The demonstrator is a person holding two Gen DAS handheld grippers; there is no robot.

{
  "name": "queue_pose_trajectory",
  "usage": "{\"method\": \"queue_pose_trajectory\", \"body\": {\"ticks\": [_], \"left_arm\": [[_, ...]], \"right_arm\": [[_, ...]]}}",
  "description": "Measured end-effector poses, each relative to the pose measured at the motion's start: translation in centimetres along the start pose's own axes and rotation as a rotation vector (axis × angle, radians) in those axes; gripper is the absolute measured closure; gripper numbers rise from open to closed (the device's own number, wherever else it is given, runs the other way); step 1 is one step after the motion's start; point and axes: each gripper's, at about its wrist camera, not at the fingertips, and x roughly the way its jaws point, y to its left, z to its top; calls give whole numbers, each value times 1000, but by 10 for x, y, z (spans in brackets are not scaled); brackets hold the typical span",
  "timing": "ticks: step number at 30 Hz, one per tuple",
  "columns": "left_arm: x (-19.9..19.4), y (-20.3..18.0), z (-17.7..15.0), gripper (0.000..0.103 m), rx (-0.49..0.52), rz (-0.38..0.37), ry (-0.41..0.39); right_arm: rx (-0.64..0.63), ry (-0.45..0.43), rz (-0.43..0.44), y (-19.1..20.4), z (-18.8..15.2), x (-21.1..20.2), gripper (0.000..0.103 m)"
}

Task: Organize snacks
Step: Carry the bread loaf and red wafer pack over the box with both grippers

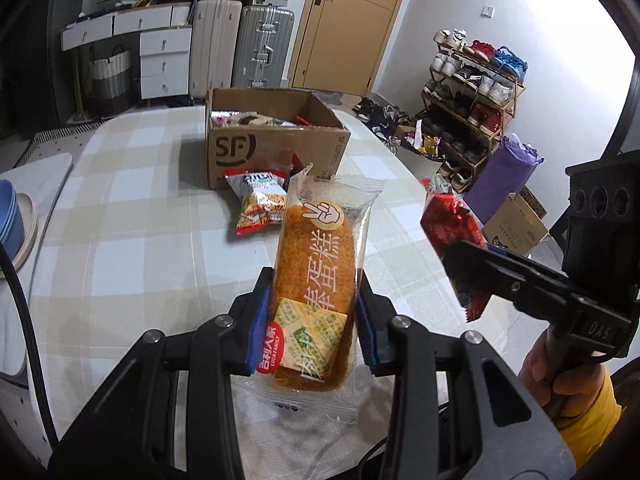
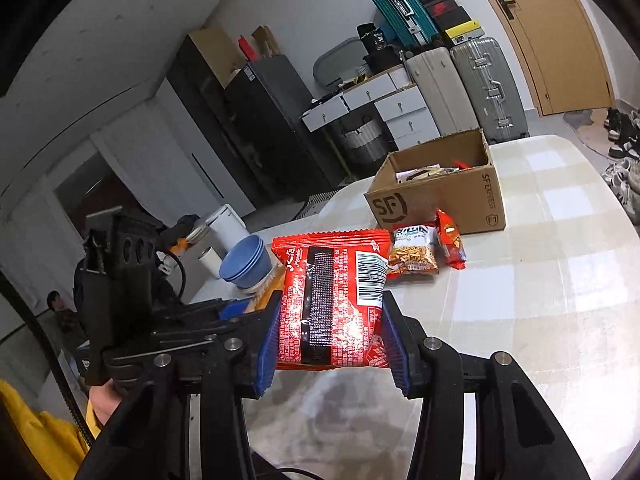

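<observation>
My left gripper point(image 1: 314, 316) is shut on a clear-wrapped orange cake point(image 1: 320, 264), held above the checked table point(image 1: 128, 216). My right gripper point(image 2: 330, 332) is shut on a red snack packet point(image 2: 332, 300), barcode side towards the camera; the same red packet point(image 1: 448, 232) shows at the right of the left wrist view. An open cardboard box point(image 1: 276, 148) marked SF holds several snacks at the far side of the table. In front of it lie a noodle-snack bag point(image 1: 260, 204) and a small red bag point(image 2: 450, 240).
Blue bowls point(image 2: 244, 264) stacked on a plate sit at the table's left edge, with a white canister point(image 2: 228, 224) behind. Suitcases point(image 1: 260, 48), white drawers point(image 1: 164, 60) and a shoe rack point(image 1: 472, 92) stand beyond the table. A person's hand in a yellow sleeve point(image 1: 588, 412) holds the right gripper.
</observation>
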Motion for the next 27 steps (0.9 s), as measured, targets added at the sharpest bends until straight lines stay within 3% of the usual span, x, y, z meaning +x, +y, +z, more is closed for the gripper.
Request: {"method": "queue_pose_trajectory", "body": {"ticks": [17, 27], "left_arm": [[25, 14, -4, 69, -28, 2, 33], [40, 29, 30, 69, -34, 23, 17]], "right_arm": [[25, 32, -5, -17, 1, 25, 57], [-20, 3, -20, -27, 34, 36, 57]]}}
